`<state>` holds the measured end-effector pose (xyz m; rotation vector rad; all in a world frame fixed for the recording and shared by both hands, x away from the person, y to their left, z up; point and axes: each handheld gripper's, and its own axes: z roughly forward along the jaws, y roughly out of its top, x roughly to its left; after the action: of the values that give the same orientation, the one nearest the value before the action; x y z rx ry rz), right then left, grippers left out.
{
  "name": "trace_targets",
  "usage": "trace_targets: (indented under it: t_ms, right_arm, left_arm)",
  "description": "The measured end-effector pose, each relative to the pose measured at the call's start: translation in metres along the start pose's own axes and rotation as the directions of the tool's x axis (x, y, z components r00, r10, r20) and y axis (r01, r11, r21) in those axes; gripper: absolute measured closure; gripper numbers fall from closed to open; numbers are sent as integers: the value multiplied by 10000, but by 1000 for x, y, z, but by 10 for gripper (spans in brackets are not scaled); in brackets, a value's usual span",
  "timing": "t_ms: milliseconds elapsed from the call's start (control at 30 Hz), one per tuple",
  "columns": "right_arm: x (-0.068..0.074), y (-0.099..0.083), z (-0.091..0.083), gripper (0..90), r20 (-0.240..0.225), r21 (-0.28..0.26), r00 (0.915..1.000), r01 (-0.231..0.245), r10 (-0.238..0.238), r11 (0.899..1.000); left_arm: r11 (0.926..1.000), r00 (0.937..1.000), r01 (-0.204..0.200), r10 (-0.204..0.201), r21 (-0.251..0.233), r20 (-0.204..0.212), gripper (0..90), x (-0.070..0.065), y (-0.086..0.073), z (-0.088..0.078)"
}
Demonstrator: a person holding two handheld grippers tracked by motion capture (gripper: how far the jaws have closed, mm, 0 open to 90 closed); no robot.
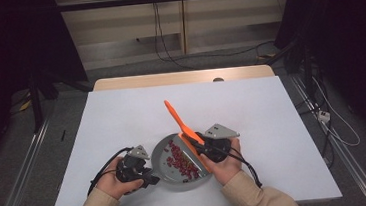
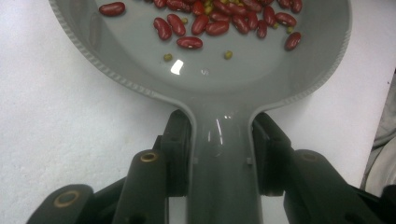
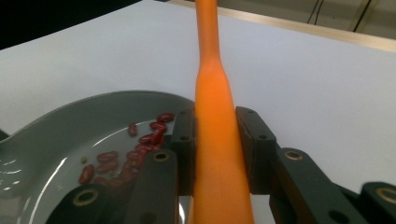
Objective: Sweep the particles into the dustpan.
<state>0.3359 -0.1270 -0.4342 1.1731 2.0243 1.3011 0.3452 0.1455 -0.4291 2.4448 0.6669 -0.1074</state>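
Grey pan (image 1: 172, 159): near table (image 1: 122, 118) edge, between your hands; handle pinched in left gripper (image 2: 219, 154), both pads flat on its sides.
Red beans (image 1: 180, 161): heaped toward the pan's right half, a few green peas (image 2: 228, 54) among them.
Orange spatula (image 1: 180, 123): handle clamped in right gripper (image 3: 217, 149), blade at the pan's right inner wall, handle slanting up and away.
Handling note: keep your left grip steady so the pan cannot skid; draw the blade low along the floor, slowly, lest beans hop the rim.
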Motion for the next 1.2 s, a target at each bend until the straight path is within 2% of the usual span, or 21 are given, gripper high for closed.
trace_targets:
  t_ms: [67, 200, 300, 400, 433, 500, 533, 600, 667, 700, 733, 800, 833, 867, 933, 967, 1067, 1200]
  right_arm:
    - [4, 3, -1, 712, -453, -143, 9980, -439, 432, 9989]
    - [11, 7, -2, 712, -683, -245, 9975, -196, 179, 9995]
    - [2, 11, -6, 712, -438, -411, 9985, -337, 319, 9986]
    - [-14, 11, -12, 712, -160, -523, 9983, -563, 555, 9970]
    - [-18, 10, -14, 712, -82, -518, 9979, -648, 645, 9966]
    - [-26, 7, -17, 712, 106, -441, 9980, -622, 628, 9971]
    - [-30, 5, -19, 712, 162, -402, 9977, -654, 661, 9970]
    - [-36, 2, -21, 712, 299, -291, 9975, -632, 641, 9976]
    - [-41, -1, -22, 712, 411, -185, 9968, -671, 678, 9976]
    - [-44, -2, -23, 712, 472, -177, 9967, -652, 660, 9977]
    - [-46, -2, -24, 712, 534, -164, 9962, -674, 681, 9976]
    - [-51, -2, -26, 712, 632, -235, 9952, -730, 743, 9971]
    - [-54, -2, -27, 712, 700, -238, 9947, -733, 748, 9970]
    - [-56, -2, -28, 712, 782, -241, 9941, -729, 746, 9970]
    - [-61, -3, -30, 712, 845, -241, 9932, -777, 795, 9967]
    - [-63, -3, -30, 712, 899, -246, 9927, -783, 802, 9966]
    - [-67, -3, -33, 712, 944, -310, 9918, -836, 862, 9960]
    - [-71, -3, -36, 712, 1011, -317, 9915, -796, 824, 9963]
  left_arm:
    - [10000, 10000, 13, -13, 31, -3, 629, 0, 0, 0]
    - [9999, 10000, -61, 60, -112, -72, 627, -1, -1, 0]
    - [9996, 9997, -171, 167, -208, -189, 616, -2, -2, -1]
    - [9993, 9991, -272, 263, -267, -344, 549, -2, -2, -2]
    - [9991, 9983, -373, 364, -196, -452, 553, -3, -2, -1]
    - [9990, 9982, -443, 438, -107, -414, 591, -4, -1, 2]
    - [9981, 9969, -618, 617, 6, -482, 624, -5, -1, 3]
    - [9977, 9958, -671, 666, -65, -633, 629, -7, -1, 3]
    - [9965, 9944, -634, 585, -539, -885, 631, -9, -3, 4]
    - [9950, 9916, -906, 862, -429, -967, 632, -8, -4, 3]
    - [9944, 9931, -723, 646, -775, -977, 633, -9, -6, 4]
    - [9925, 9922, -810, 716, -920, -1020, 633, -6, -9, 4]
    - [9905, 9890, -802, 652, -1117, -1325, 633, -6, -11, 5]
    - [9885, 9883, -879, 711, -1233, -1348, 634, -5, -13, 4]
    - [9857, 9897, -693, 487, -1535, -1344, 634, -4, -15, 2]
    - [9857, 9879, -638, 403, -1561, -1495, 634, -3, -15, 0]
    - [9819, 9878, -483, 198, -1832, -1541, 633, 0, -16, -3]
    - [9761, 9834, -264, -134, -2157, -1812, 633, 4, -16, -10]
